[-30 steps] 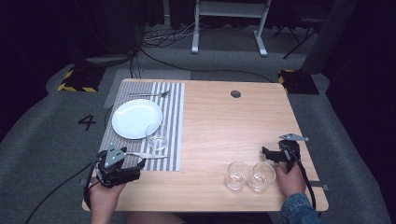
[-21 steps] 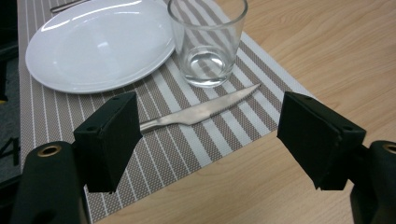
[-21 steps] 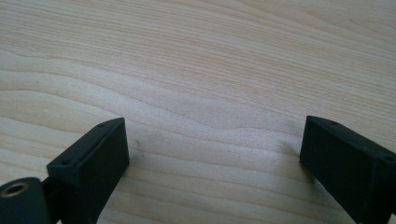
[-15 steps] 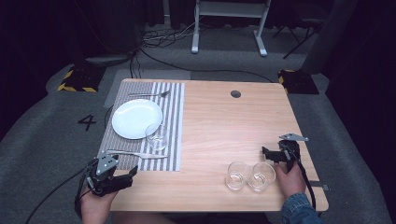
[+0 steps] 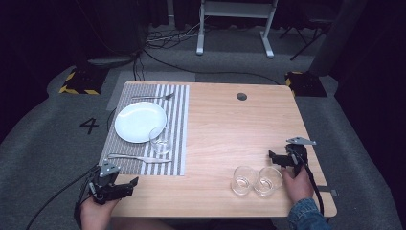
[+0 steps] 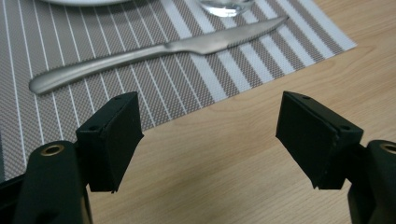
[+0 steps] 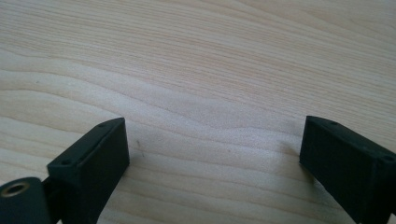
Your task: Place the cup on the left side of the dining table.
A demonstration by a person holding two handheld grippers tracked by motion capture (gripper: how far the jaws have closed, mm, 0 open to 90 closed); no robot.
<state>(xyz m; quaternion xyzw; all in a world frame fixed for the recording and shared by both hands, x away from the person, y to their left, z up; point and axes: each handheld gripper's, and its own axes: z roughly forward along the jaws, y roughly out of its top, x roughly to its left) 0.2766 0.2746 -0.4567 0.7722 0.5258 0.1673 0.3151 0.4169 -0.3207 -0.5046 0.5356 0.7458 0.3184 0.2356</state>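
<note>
Nearest first: left gripper [image 5: 130,185] hovering off the near-left corner of the table [image 5: 230,129], jaws apart with nothing between them, aimed at the front edge of the striped placemat [image 5: 179,143]. Holding nothing, just bare wood under the pads.

Same deal on the near right: right gripper [image 5: 272,156] low over the tabletop, jaws spread wide, empty too. Sitting just beside the pair of glasses [image 5: 242,180], probably because one of those goes next.

Guessing a place setting in progress. Knife [image 6: 159,49] lying flat along the near edge of the placemat, handle to the left. A bit beyond it, another glass [image 5: 161,140] upright, right next to the rim of the white plate [image 5: 140,121], maybe even overlapping it; hard to call from above. Farther still, a fork [image 5: 153,97] lying crosswise near the far edge of the mat. Makes sense as a layout: plate in the middle, cutlery round it, drink within reach.

Farthest out, a small dark cable hole [image 5: 242,96] in the wood.

Headcount:
- three glasses (two spare by the right hand, one on the mat)
- one knife
- one fork
- one plate
- one placemat
- two grippers
</note>
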